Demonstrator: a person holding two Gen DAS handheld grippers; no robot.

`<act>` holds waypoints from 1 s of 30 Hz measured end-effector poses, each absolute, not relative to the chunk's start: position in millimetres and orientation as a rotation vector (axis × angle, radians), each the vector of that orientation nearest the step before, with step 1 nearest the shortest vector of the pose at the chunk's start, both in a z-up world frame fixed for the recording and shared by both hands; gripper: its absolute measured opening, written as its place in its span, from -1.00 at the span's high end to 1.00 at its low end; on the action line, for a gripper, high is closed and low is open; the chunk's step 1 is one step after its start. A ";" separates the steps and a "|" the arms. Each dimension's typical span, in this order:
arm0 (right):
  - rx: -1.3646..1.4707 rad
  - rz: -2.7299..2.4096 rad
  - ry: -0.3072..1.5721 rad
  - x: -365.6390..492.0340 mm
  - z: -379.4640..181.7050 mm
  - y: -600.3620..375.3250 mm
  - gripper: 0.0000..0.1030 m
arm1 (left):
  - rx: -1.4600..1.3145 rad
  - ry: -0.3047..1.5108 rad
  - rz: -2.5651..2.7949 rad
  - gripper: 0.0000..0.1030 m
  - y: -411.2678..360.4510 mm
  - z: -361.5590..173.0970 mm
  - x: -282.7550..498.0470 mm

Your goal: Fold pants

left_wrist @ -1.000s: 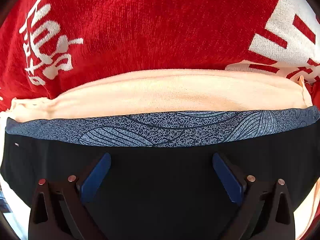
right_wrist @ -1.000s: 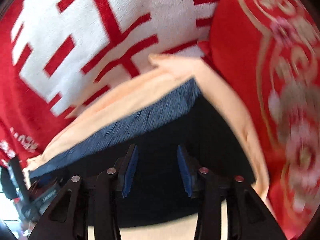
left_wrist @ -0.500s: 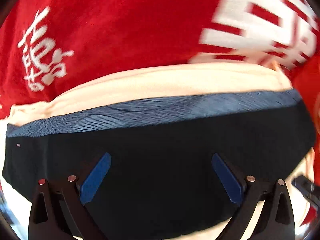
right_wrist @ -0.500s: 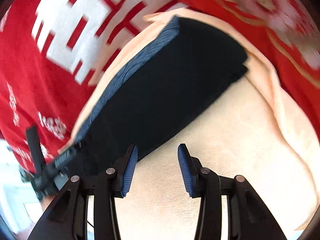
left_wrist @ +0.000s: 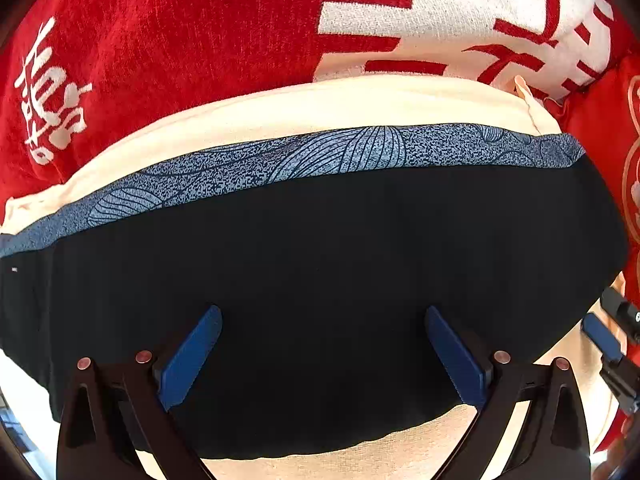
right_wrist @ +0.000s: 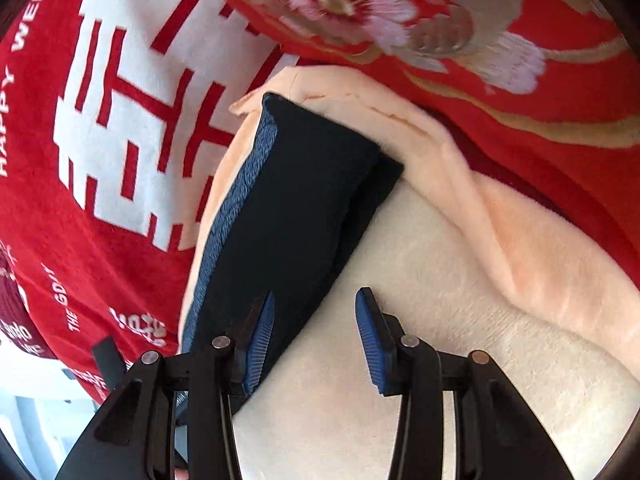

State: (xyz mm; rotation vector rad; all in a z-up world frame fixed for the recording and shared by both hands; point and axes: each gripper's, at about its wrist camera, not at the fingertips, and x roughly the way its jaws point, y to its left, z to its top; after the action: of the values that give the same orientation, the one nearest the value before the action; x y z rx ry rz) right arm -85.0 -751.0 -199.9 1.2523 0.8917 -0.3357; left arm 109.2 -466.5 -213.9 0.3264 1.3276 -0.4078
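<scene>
The black pants (left_wrist: 320,264) lie folded into a compact rectangle on a cream blanket (left_wrist: 320,104), with a blue patterned waistband (left_wrist: 340,152) along the far edge. My left gripper (left_wrist: 320,356) is open just above the pants, holding nothing. In the right wrist view the pants (right_wrist: 292,208) lie at left of centre. My right gripper (right_wrist: 316,336) is open and empty over the cream blanket (right_wrist: 420,280), beside the pants' near right edge. The right gripper's fingertips (left_wrist: 600,336) show at the right edge of the left wrist view.
A red blanket with white lettering (left_wrist: 180,40) lies behind the pants and also shows in the right wrist view (right_wrist: 100,120). A red floral embroidered cloth (right_wrist: 440,20) lies at the far right. The peach blanket edge (right_wrist: 500,208) is bunched up at right.
My right gripper has drawn back off the pants and swung right, now over the cream blanket. The left gripper has shifted slightly back and right; more of the pants shows.
</scene>
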 end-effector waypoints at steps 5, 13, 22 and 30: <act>1.293 -0.343 0.835 -82.4 -207.0 -753.5 0.11 | 0.334 1.317 -0.396 -0.98 -476.0 -212.0 104.9; 1.306 -0.398 0.669 -75.1 -212.5 -750.5 0.11 | 0.338 1.300 -0.400 -0.98 -476.3 -213.7 99.2; 1.273 -0.389 0.729 -52.7 -199.6 -756.4 0.72 | 0.343 1.277 -0.458 -0.19 -470.8 -188.2 92.0; 1.002 -0.220 0.742 -30.5 -125.1 -728.0 0.73 | 0.376 1.200 -0.514 -0.20 -472.8 -197.5 75.2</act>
State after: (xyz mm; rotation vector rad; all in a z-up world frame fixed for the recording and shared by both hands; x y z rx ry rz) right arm -30.5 -728.0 -125.1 1.0017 0.7420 -0.2196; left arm 75.2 -472.8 -197.5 0.3760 1.2004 -0.5138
